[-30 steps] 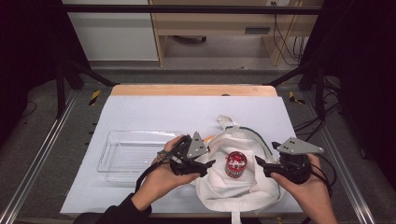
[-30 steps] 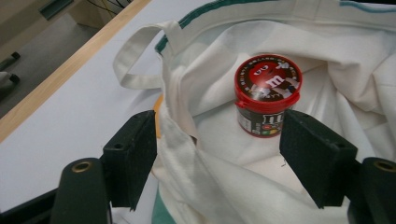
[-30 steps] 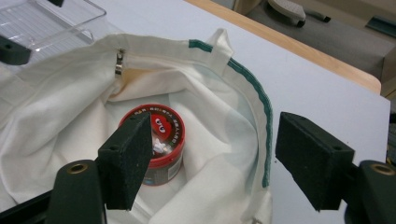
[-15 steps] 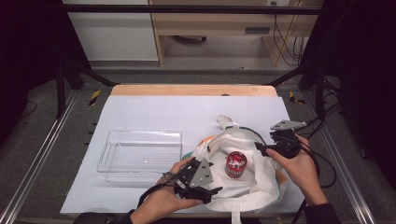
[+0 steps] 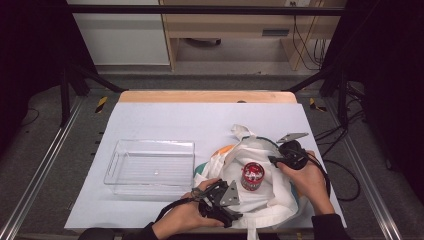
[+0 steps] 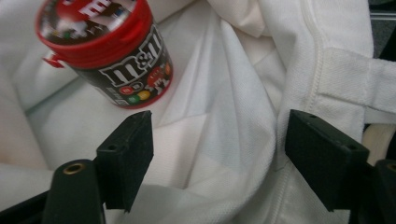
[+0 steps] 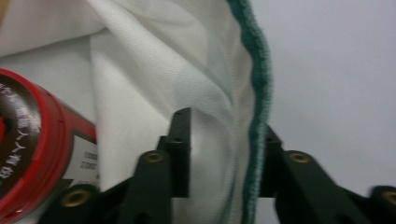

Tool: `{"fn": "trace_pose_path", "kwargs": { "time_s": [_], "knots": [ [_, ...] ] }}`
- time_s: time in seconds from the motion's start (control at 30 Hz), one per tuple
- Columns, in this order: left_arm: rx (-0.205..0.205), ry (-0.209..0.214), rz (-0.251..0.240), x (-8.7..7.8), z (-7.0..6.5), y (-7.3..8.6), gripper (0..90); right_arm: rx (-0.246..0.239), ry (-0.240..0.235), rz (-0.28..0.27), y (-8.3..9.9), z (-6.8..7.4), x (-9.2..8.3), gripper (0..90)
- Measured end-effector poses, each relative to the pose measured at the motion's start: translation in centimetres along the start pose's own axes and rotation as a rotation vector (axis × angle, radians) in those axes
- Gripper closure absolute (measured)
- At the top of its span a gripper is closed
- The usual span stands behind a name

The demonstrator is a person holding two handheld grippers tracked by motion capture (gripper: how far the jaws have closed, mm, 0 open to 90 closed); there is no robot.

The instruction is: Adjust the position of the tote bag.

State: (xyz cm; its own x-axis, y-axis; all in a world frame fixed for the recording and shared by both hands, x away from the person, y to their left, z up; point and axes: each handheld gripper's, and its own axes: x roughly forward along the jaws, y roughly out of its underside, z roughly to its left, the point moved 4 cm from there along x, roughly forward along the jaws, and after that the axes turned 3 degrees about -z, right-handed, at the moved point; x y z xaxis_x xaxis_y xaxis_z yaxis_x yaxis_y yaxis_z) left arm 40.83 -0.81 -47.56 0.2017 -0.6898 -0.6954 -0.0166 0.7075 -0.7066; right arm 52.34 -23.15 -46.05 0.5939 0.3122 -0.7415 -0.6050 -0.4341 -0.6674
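Right gripper (image 7: 224,154) jaws have just closed, pinching the white bag (image 5: 272,200)'s far rim, left gripper (image 6: 219,163) jaws spread over its near rim; candy jar (image 5: 252,176) sits inside the bag, not yet out.

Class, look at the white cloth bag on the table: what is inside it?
Inside the white cloth bag stands a red-lidded M&M's tub, upright on the fabric. Folds of the bag hide whatever else may lie deeper in it.
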Motion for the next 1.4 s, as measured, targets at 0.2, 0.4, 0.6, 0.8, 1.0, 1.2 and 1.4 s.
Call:
{"fn": "trace_pose_path", "kwargs": {
  "time_s": [0.2,0.4,0.6,0.8,1.0,1.2,1.4],
  "knots": [
    [-0.058,0.082,-0.008,1.3,-0.6,0.9,47.7,0.013,-0.002,-0.057,0.3,-0.5,-0.5,85.6],
    [-0.058,0.070,0.011,1.4,-1.1,0.6,74.9,-0.007,0.014,-0.058,0.2,-0.4,-0.6,86.5],
    [-0.043,-0.007,0.037,0.8,-1.3,0.3,84.5,-0.053,0.062,-0.059,-1.4,-1.0,-1.7,86.9],
    [-0.051,-0.007,0.002,0.9,-1.7,0.8,85.8,-0.057,0.089,-0.007,-1.3,-2.7,0.8,87.0],
    [-0.053,-0.017,0.005,1.0,-1.8,0.7,86.2,0.013,0.051,0.026,-0.2,-3.9,3.8,87.0],
    [-0.043,-0.040,0.002,1.0,-2.1,0.8,86.3,0.006,0.064,0.029,0.0,-3.8,4.2,86.9],
    [-0.038,-0.048,0.006,1.0,-2.3,0.8,86.5,-0.002,0.081,0.034,0.2,-3.8,4.4,86.8]
  ]
}}
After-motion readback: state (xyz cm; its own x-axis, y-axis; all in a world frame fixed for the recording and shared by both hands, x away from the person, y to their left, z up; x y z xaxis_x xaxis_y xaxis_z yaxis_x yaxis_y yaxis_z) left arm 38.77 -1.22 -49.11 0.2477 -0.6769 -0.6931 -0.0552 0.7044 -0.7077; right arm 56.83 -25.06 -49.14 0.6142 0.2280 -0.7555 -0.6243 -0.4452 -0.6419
